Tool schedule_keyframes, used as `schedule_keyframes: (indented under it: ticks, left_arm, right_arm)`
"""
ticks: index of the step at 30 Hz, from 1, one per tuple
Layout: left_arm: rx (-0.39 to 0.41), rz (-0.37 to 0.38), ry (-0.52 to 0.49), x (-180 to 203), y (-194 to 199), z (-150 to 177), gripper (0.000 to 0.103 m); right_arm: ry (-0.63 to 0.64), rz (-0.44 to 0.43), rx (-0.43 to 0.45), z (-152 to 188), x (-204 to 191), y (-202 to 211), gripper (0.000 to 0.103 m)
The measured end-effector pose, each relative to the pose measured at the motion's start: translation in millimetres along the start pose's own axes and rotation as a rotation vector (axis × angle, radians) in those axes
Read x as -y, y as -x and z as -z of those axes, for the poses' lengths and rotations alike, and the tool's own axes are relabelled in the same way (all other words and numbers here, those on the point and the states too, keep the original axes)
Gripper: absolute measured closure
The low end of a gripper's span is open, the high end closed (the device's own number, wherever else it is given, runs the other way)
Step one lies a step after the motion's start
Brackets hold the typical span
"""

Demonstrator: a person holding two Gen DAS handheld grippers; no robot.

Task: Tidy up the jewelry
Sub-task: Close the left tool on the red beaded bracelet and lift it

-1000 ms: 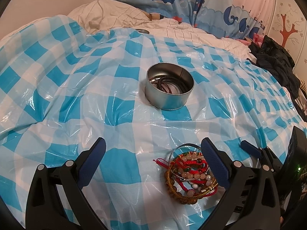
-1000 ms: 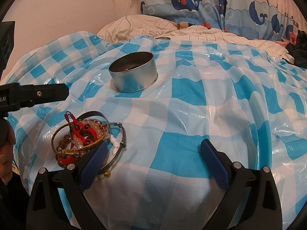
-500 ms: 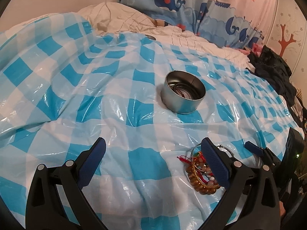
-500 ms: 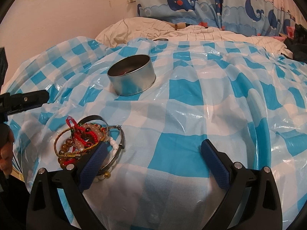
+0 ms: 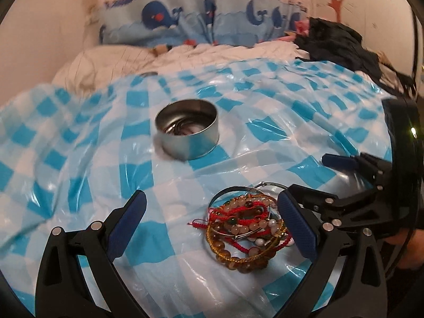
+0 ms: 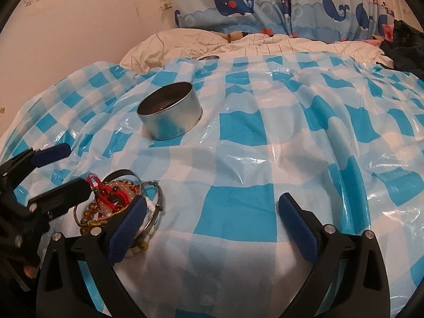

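Note:
A pile of bracelets point(image 5: 245, 228), red cord, amber and pale beads and metal bangles, lies on the blue-and-white checked plastic sheet point(image 5: 87, 159). My left gripper point(image 5: 212, 224) is open, with the pile just inside its right finger. In the right wrist view the pile point(image 6: 116, 204) lies by the left finger of my open right gripper point(image 6: 212, 224); the left gripper point(image 6: 50, 175) reaches in from the left beside it. A round metal tin point(image 5: 188, 132) with dark bands inside stands farther back; it also shows in the right wrist view point(image 6: 171, 114).
The sheet covers a bed with a white duvet point(image 6: 238, 42) and a whale-print curtain point(image 6: 278, 2) behind. Dark clothes point(image 5: 339, 42) lie at the far right. A small metal lid point(image 6: 209, 57) lies at the sheet's far edge.
The left gripper has swung right and come closer to the bracelet pile, which now sits larger between its fingers. The right gripper has barely moved. The pile and tin have not moved.

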State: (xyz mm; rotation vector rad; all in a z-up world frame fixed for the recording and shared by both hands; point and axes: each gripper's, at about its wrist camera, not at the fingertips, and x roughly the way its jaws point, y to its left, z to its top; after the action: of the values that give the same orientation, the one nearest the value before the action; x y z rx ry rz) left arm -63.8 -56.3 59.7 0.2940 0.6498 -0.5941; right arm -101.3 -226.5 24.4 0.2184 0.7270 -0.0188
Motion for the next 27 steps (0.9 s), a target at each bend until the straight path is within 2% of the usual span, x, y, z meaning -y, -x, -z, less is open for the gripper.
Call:
schedule_keyframes:
  ticks: [3, 5, 10, 11, 12, 13, 16, 18, 19, 27]
  left_arm:
    - [0.011, 0.003, -0.013, 1.3, 4.8, -1.1, 0.02]
    - [0.014, 0.015, 0.004, -2.4, 4.6, -2.2, 0.033]
    - [-0.068, 0.028, 0.036, -10.1, -9.4, 0.0, 0.082]
    - [-0.073, 0.029, 0.027, -9.4, -9.5, 0.5, 0.087]
    - [-0.072, 0.031, 0.02, -7.9, -9.3, 0.5, 0.098]
    - [-0.068, 0.036, 0.01, -6.8, -7.2, 0.1, 0.102]
    - [-0.063, 0.093, 0.015, -6.3, -3.6, -1.7, 0.103]
    - [-0.056, 0.158, 0.068, -12.4, -2.0, -3.5, 0.103]
    - [-0.041, 0.214, 0.117, -19.8, 1.4, -4.7, 0.103]
    - [0.099, 0.27, 0.276, -54.2, 29.3, -14.5, 0.103]
  right_arm:
    - [-0.005, -0.002, -0.002, -0.6, 2.1, -0.8, 0.007]
    - [-0.007, -0.003, -0.003, -0.7, 2.4, -1.4, 0.007]
    - [-0.008, -0.004, -0.005, -0.6, 2.9, -2.2, 0.007]
    - [-0.009, -0.004, -0.005, -0.6, 2.5, -2.4, 0.007]
    - [-0.008, -0.003, -0.005, -0.6, 2.4, -2.4, 0.007]
    - [-0.008, -0.003, -0.005, -0.6, 2.6, -2.3, 0.007]
    - [-0.007, -0.003, -0.005, -0.6, 2.9, -2.3, 0.007]
    - [-0.007, -0.002, -0.005, -0.6, 2.8, -2.4, 0.007]
    - [-0.007, -0.002, -0.005, -0.6, 2.8, -2.4, 0.007]
    - [-0.007, -0.002, -0.005, -0.9, 2.9, -2.3, 0.007]
